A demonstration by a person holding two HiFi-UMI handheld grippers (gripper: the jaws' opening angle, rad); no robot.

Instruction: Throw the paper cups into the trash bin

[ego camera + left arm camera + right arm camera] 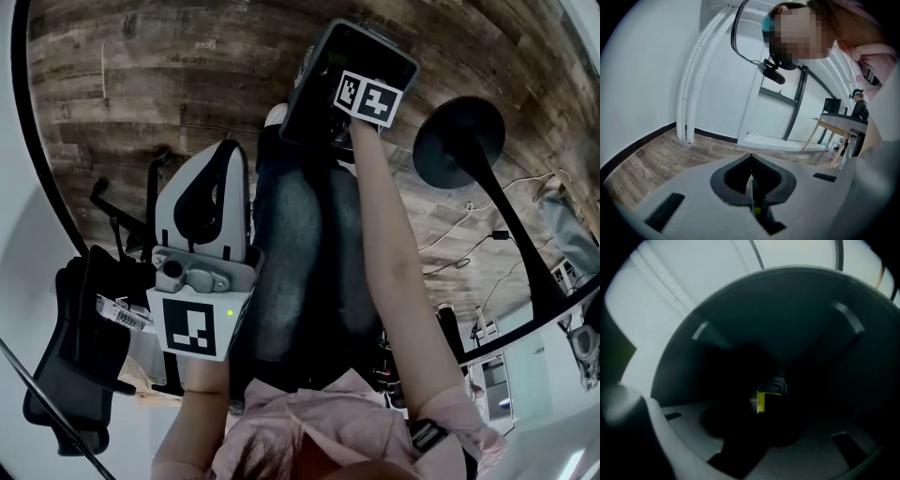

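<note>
Pointing my right gripper (347, 84) steeply down into a dark round hollow (787, 324), seemingly the bin, jaws wide, no cup between; my left gripper (751, 164) waits closed, empty.

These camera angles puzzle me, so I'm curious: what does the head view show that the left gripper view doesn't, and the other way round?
Only the head view: the right gripper on an outstretched arm, a black office chair, and the marker cube on the left gripper. Only the left gripper view: that gripper's jaws closed together, white wall pipes, a table. Both: the left gripper's body and the wood-plank floor. Neither shows a paper cup.
</note>
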